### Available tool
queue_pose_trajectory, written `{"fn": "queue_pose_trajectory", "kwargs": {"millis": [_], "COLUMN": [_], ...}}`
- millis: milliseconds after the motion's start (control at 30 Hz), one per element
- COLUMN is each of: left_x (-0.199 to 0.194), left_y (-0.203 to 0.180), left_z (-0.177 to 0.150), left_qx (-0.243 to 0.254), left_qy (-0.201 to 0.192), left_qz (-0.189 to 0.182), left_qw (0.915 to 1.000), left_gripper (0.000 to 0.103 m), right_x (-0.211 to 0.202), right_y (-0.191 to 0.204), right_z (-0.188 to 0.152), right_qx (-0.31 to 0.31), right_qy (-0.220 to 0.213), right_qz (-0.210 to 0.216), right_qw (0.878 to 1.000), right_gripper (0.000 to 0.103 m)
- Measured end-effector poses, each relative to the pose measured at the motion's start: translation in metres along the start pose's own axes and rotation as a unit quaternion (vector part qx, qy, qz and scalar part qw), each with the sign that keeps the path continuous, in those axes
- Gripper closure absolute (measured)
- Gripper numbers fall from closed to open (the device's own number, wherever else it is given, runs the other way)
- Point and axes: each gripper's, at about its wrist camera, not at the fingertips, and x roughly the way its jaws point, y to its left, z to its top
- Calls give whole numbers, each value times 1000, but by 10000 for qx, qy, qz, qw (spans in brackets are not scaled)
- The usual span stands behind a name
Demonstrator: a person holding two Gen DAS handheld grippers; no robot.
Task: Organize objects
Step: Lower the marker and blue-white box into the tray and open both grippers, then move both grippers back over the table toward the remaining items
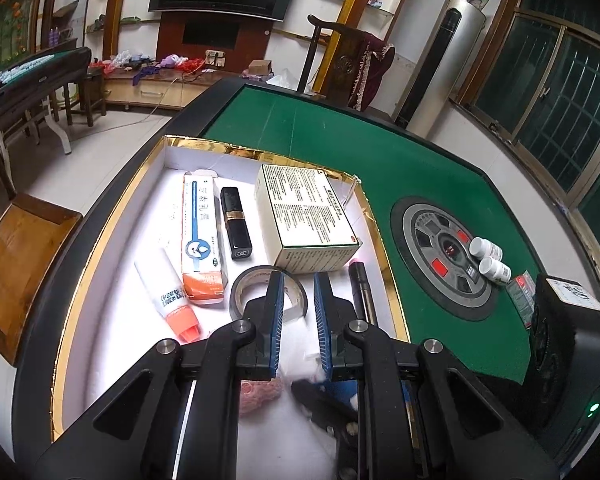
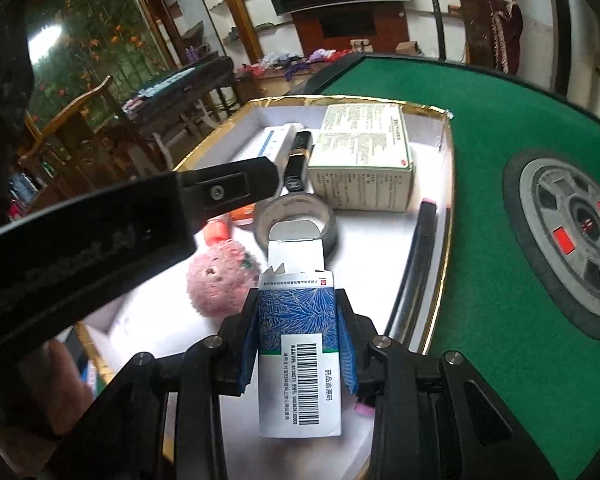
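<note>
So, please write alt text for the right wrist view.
The right tool grips a blue-and-white medicine box over a gold-edged white tray, which holds a tape roll, a pink fuzzy ball and a larger box.

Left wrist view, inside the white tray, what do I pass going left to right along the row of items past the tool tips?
White tube with orange cap → long orange-and-white box → black lipstick → large cream medicine box → dark pen-like stick by the tray's right wall.
</note>
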Motion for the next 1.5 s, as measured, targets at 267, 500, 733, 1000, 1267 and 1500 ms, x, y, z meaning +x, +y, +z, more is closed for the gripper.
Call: {"fn": "queue_pose_trajectory", "kwargs": {"millis": [267, 500, 733, 1000, 1267, 1500], "left_x": [3, 6, 11, 19, 22, 21], "left_y": [-2, -6, -12, -8, -13, -29], "left_z": [-1, -3, -6, -6, -8, -11], "left_qx": [48, 151, 252, 176, 285, 530], "left_qy": [61, 83, 161, 224, 289, 193], "left_qz": [10, -31, -9, 71, -60, -212], "left_qw": [10000, 9998, 9996, 9996, 9992, 9982], "left_gripper": [88, 88, 89, 89, 89, 89], "right_x": [-17, -56, -73, -85, -137, -204], "right_y": [-11, -28, -62, -67, -133, -237], "right_z": [-8, -14, -15, -11, -25, -60], "right_qx": [214, 224, 490, 799, 575, 970], "right_qy": [166, -278, -433, -648, -1202, -1797], "right_qz": [573, 621, 606, 1149, -204, -1634], "right_qw": [9980, 9974, 9960, 9880, 9909, 9652], "right_gripper": [62, 61, 56, 56, 56, 45]}}
